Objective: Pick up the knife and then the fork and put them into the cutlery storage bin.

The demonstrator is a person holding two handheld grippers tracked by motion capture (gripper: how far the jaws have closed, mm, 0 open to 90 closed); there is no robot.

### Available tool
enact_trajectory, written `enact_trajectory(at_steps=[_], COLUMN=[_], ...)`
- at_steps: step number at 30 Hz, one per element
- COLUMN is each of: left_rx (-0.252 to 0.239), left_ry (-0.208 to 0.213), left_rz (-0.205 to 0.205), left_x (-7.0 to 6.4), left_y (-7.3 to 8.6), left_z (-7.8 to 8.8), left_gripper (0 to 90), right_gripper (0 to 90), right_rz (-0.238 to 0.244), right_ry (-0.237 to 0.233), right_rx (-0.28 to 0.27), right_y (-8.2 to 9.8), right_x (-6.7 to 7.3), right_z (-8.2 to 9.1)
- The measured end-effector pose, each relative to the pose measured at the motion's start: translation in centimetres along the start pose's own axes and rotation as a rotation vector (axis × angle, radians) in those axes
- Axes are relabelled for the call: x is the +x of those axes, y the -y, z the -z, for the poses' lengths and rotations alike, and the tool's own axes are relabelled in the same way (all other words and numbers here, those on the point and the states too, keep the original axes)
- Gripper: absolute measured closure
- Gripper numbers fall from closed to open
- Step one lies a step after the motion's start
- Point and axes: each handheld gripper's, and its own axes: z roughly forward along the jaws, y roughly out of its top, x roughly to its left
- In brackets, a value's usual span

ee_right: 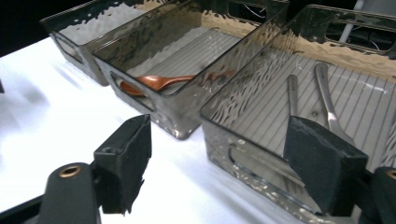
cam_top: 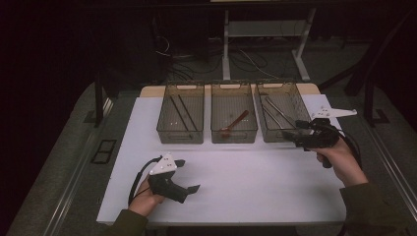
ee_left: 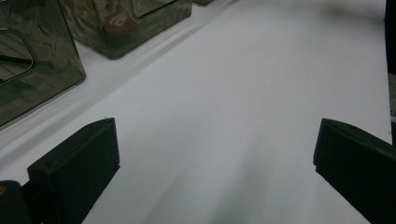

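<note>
Hovering over open white counter (cam_top: 236,187), left tool (cam_top: 189,177) spread, empty. Right tool (cam_top: 291,137) spread at right bin's (cam_top: 280,135) near rim, tongs (ee_right: 327,100) inside. Spoon (cam_top: 235,123) in middle bin (cam_top: 233,137); sticks (cam_top: 181,115) in left bin (cam_top: 179,137).

Left gripper (cam_top: 189,175) low, held in left hand (cam_top: 146,195), jaws wide apart — right gripper (cam_top: 290,133) likewise spread, raised farther forward.
</note>
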Motion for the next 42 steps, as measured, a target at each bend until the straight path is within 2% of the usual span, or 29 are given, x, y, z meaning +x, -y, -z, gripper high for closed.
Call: enact_trajectory(at_steps=[6,13,20,23,29,36,42], left_rx=[-0.001,-0.009,-0.004,-0.002,0.0,-0.006,0.001], left_ry=[0.0,-0.001,-0.002,-0.001,-0.002,-0.003,-0.003], left_rz=[-0.003,0.002,0.0,-0.002,-0.011,-0.006,-0.011], left_x=[0.0,0.0,0.0,0.0,0.0,0.0,0.0], left_y=[0.0,0.0,0.0,0.0,0.0,0.0,0.0], left_z=[0.2,0.2,0.2,0.3,0.4,0.3,0.4], left_gripper=[0.0,0.0,0.0,0.0,0.0,0.0,0.0], right_gripper=[19.6,19.0,17.9,17.9,17.9,17.9,17.9], right_rz=[0.029,0.033,0.06,0.065,0.046,0.048,0.055], right_ry=[0.003,-0.003,-0.037,-0.04,-0.055,-0.067,-0.067], right_rx=[-0.009,-0.032,-0.014,-0.021,-0.046,-0.025,-0.017], right_y=[1.5,3.5,5.6,6.4,7.9,9.6,10.1], right_x=[1.2,2.6,3.6,3.9,4.0,4.4,4.8], right_z=[0.2,0.5,0.7,1.0,1.4,1.4,1.4])
